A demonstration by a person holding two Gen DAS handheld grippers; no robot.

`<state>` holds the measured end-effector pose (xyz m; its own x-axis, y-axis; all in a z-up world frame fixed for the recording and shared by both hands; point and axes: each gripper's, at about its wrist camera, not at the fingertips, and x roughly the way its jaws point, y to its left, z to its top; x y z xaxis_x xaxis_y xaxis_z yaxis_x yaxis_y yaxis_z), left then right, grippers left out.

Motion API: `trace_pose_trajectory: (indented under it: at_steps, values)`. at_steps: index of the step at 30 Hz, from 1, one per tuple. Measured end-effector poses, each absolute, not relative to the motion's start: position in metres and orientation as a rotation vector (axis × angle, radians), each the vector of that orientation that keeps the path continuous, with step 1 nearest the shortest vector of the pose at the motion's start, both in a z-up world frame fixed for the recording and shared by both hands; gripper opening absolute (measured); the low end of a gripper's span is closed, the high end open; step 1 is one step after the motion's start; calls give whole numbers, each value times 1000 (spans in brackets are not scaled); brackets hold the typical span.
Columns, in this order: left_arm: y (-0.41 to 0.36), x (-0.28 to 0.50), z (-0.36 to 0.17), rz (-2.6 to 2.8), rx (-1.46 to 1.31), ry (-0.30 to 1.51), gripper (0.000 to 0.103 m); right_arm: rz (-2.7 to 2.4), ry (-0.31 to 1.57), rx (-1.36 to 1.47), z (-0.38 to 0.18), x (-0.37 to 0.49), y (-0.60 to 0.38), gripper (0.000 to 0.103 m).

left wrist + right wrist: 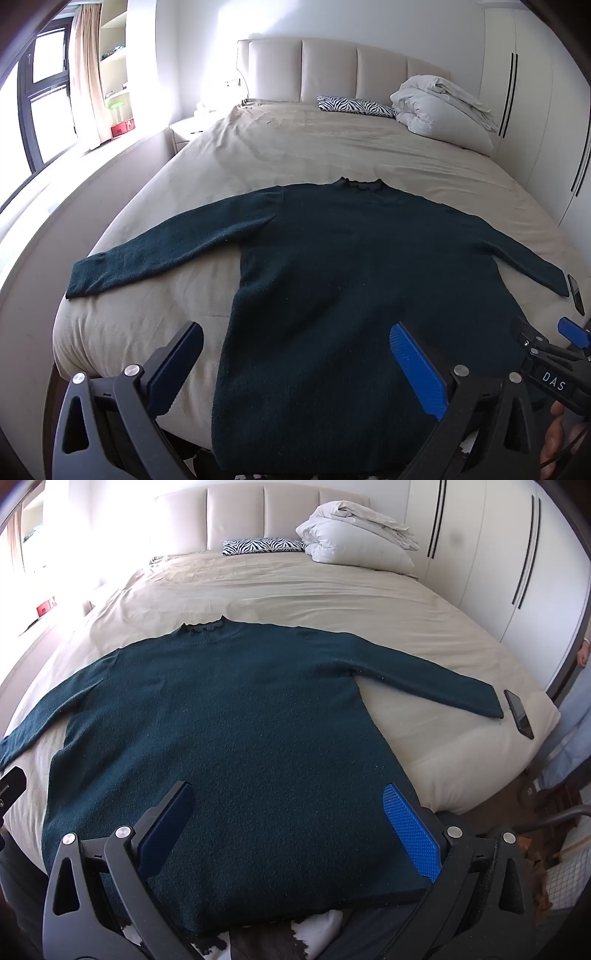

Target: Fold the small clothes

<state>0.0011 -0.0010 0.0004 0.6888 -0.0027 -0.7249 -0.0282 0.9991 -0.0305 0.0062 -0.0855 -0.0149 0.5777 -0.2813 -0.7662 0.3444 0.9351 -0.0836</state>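
A wide bed [303, 147] covered in a beige sheet filled most of both views, backed by a padded cream headboard [328, 70]. Against the headboard lay a zebra-striped pillow [354, 105], and just beside it a rumpled white duvet [443, 105] was heaped near the corner. A dark phone [519, 714] rested near the bed's edge. White wardrobe doors [491, 542] with long dark handles lined one side. On the opposite side stood a window [44, 96] with a pale curtain [88, 74] and open shelves [114, 55].
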Motion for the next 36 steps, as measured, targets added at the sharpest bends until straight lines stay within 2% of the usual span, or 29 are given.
trace_pose_trajectory:
  at_steps: [36]
  values:
    - [1,1,-2,15,-32,793,103,-365,888,77,-16,8,-83,103]
